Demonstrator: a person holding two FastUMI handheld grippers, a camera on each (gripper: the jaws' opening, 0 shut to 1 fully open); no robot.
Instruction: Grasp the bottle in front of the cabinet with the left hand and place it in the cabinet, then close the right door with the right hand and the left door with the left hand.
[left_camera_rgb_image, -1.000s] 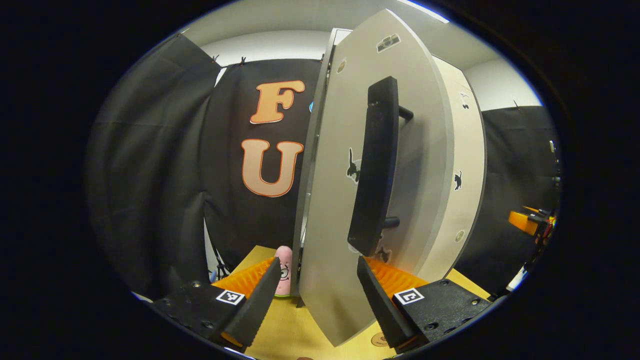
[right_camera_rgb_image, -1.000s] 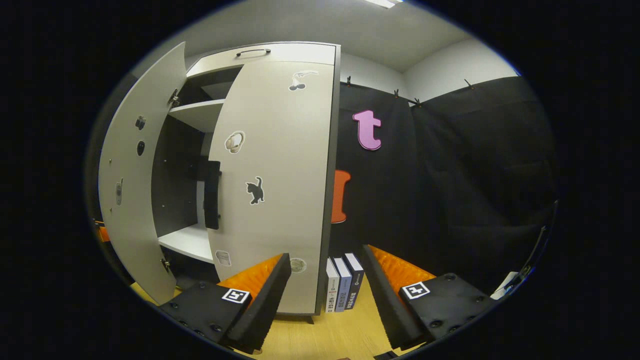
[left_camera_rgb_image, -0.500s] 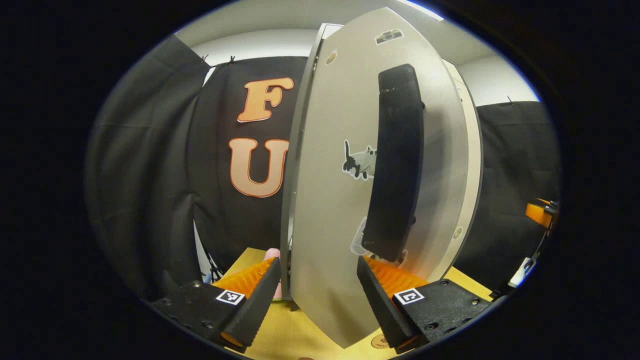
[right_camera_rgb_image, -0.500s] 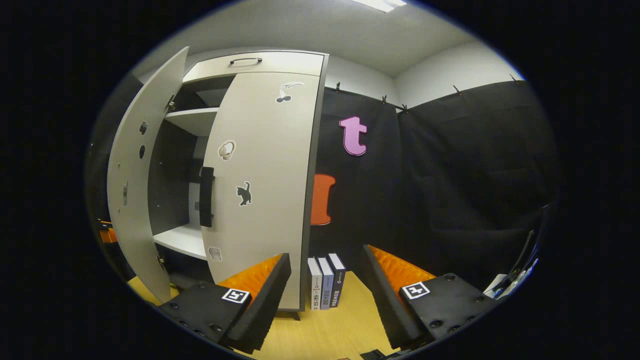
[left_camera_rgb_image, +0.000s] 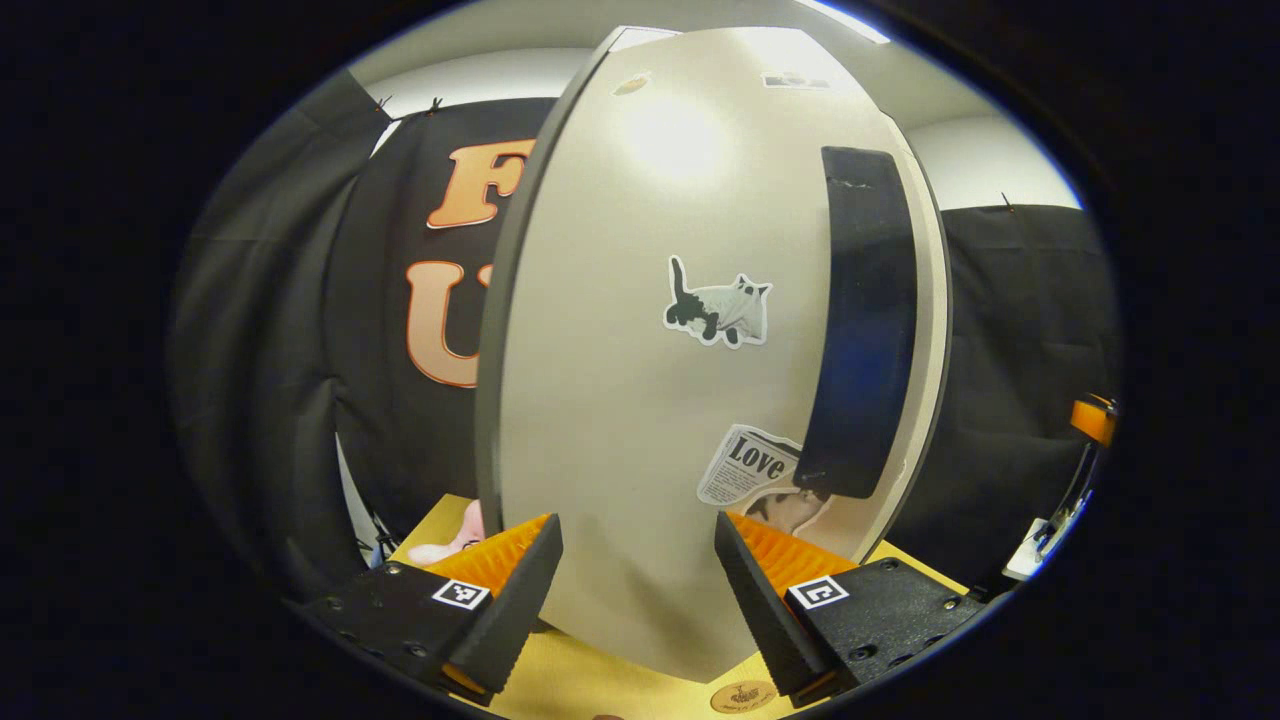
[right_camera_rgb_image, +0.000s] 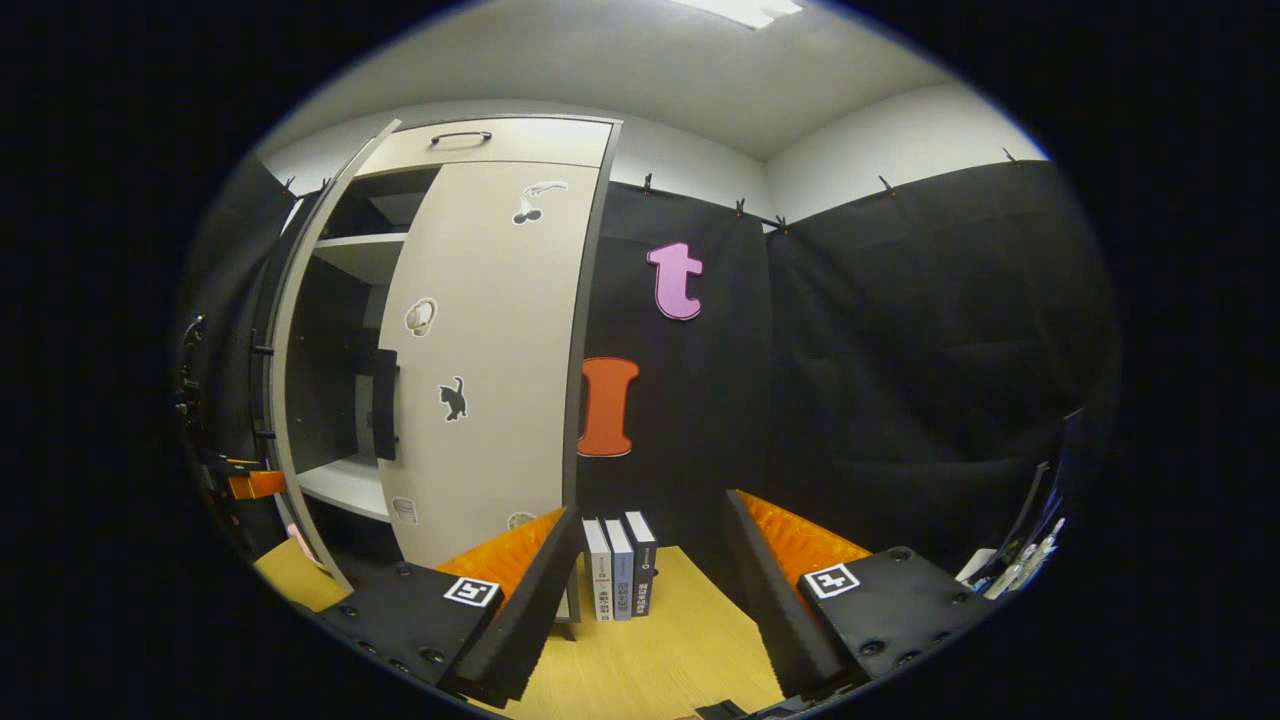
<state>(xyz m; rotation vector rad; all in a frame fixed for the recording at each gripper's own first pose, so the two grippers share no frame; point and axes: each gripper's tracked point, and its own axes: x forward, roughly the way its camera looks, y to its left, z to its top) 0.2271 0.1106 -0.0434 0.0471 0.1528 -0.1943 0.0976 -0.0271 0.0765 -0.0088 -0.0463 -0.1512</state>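
Right door (right_camera_rgb_image: 480, 350) looks shut; left door (left_camera_rgb_image: 650, 380) is not yet closed. Left gripper (left_camera_rgb_image: 638, 590), fingers spread, faces it; right gripper (right_camera_rgb_image: 650, 590) spread, empty.

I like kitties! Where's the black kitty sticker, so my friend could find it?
Find the tall pale cabinet against the black wall. On its shut right door, beside the dark handle, halfway up, sits the kitty sticker. It is the only all-black sticker there; the others are pale.
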